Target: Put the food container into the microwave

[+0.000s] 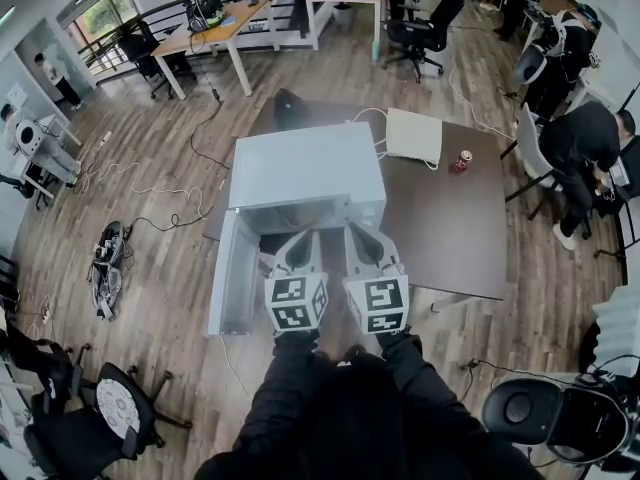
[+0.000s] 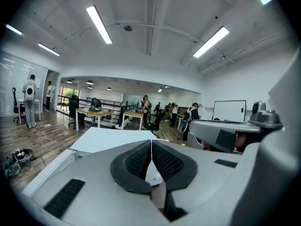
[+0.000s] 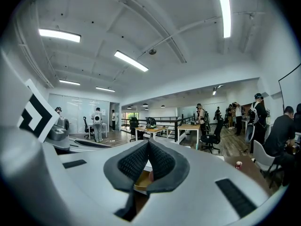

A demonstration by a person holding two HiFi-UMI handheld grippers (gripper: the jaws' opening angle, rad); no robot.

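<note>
The left gripper and the right gripper are hovering side by side at the mouth of the microwave, which is sitting on the dark tabletop with its door standing open to the left. Both pairs of fingers are pressing tip to tip, clenched. A tan piece of what is looking like the food container is showing in the gap just under the right gripper's tips, though I cannot tell whether those 2 fingers are pinching it.
</note>
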